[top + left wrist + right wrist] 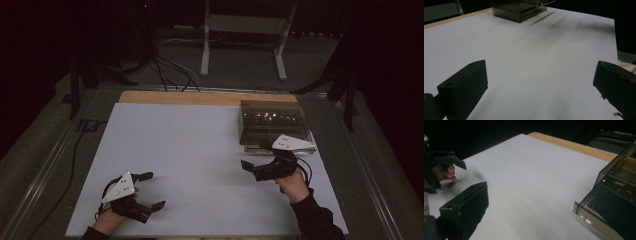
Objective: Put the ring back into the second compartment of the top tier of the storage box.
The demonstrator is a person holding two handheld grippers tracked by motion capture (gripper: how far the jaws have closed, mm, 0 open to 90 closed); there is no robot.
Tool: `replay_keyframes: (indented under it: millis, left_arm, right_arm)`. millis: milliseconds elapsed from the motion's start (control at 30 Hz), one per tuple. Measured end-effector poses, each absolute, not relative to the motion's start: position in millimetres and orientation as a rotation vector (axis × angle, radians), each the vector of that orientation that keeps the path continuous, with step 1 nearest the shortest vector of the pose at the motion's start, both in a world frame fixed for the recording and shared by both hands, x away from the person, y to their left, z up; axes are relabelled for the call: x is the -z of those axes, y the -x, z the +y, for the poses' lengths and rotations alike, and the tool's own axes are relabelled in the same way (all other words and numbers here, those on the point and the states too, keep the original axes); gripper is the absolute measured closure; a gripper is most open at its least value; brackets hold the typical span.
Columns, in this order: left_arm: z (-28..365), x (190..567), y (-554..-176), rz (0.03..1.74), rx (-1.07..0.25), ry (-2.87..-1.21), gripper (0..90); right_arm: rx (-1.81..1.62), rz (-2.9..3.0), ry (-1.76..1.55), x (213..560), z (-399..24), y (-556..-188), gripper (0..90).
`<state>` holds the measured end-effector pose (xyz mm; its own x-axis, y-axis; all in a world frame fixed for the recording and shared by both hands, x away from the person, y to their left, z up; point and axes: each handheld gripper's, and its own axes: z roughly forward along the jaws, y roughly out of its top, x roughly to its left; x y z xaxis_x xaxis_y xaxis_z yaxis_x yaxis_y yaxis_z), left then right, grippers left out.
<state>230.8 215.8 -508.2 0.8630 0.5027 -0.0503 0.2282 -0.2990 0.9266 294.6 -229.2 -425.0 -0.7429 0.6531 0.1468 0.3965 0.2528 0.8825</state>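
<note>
Here we are at the white table top (195, 165), and it looks like early going: the smoked clear box (272, 122) sits at the far right part of the sheet, close to the wooden strip (200, 97) along the back edge, and nothing is gripping it. The right gripper (254, 161) hovers just in front of the box, near its front edge, the person's right hand (292, 184) coming up from the bottom. From above I can make out one black jaw tip pointing left, and the right gripper view shows one jaw low at the left while the box wall (609, 202) crowds the right side, so whether those jaws are spread or closed I cannot tell; they hold nothing that I can see. Over on the near left corner, the left gripper (153, 191) waits well apart from the box, jaws released and spread wide, empty, with bare white sheet between them in the left gripper view and the box (519, 10) far off at the top. My read: the work on the box has not properly begun, or sits between steps. No grasp is made, the box rests flat, what is inside is too dark to name. All the handling seems left to do, and the right side looks best placed to start.
</note>
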Motion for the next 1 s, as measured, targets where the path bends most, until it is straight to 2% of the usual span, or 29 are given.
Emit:
replay_keyframes:
  millis: [667, 1000]
  left_arm:
    - [215.8, 508.3, -230.5, 0.544, -0.298, -1.888, 0.6]
    - [216.0, 507.7, -229.8, 0.544, -0.3, -1.888, 0.7]
  right_arm:
    - [-1.454, 2.327, -1.019, 479.7, -256.5, -272.2, 0.0]
    - [-1.391, 2.313, -1.07, 496.2, -276.7, -260.3, 0.0]
